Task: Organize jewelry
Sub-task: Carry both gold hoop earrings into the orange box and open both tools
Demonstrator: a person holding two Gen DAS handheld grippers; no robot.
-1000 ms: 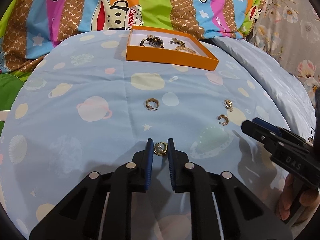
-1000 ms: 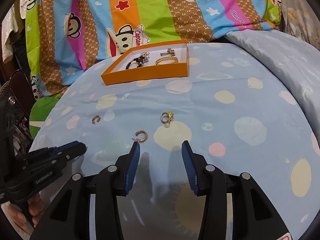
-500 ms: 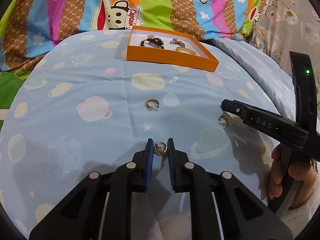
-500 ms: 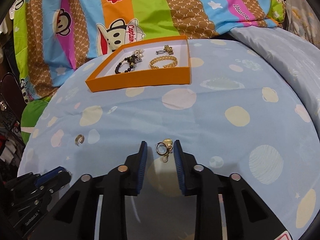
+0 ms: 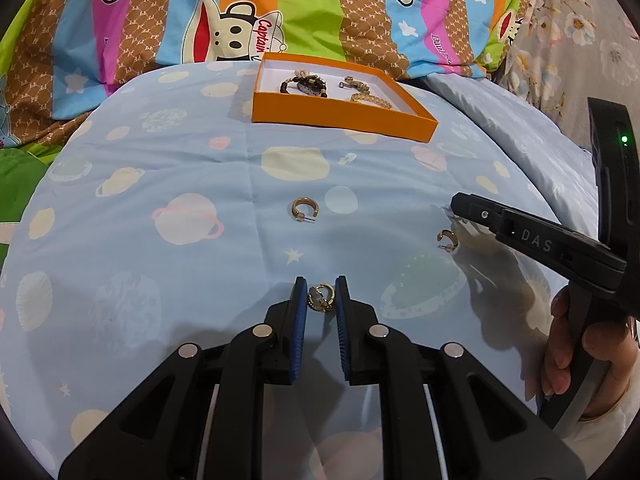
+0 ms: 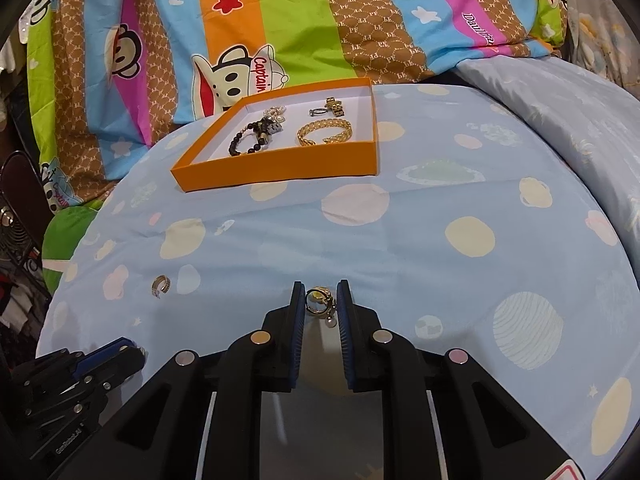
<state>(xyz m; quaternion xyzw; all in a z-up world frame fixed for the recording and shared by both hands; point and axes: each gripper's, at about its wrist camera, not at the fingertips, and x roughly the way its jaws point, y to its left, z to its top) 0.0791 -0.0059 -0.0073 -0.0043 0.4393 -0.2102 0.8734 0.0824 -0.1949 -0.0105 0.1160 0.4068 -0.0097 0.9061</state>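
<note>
light-blue planet-print bedsheet (image 5: 168, 168) w/ a striped monkey-print duvet (image 6: 280, 12) bunched behind it, that's my work surface.

orange tray (image 6: 280, 166) sits at the far side, already holding a black bead bracelet (image 6: 250, 140), a gold chain bracelet (image 6: 324, 134) and a small clasp piece.

left gripper (image 5: 321, 300): closed down on a small gold hoop earring (image 5: 320, 298), pads pressing both sides of it, low over the sheet. right gripper (image 6: 320, 306): jaws have just been closing and now pinch a gold ring earring w/ pearl drop (image 6: 318, 304), ring face toward the cam, pearl hanging below between the blue pads.

still loose on the sheet: one gold hoop (image 5: 305, 210) straight ahead of the left tongs, btwn them and the tray, and another hoop (image 5: 447, 239) just under the right gripper's nose as seen from the left cam.

key relation imo: tray lies dead ahead and up-slope from both grippers, the right one looks a bit nearer its open near wall. both loads are tiny, so i'd lift clear of the fabric first, then carry fwd over the rim before letting go.
</note>
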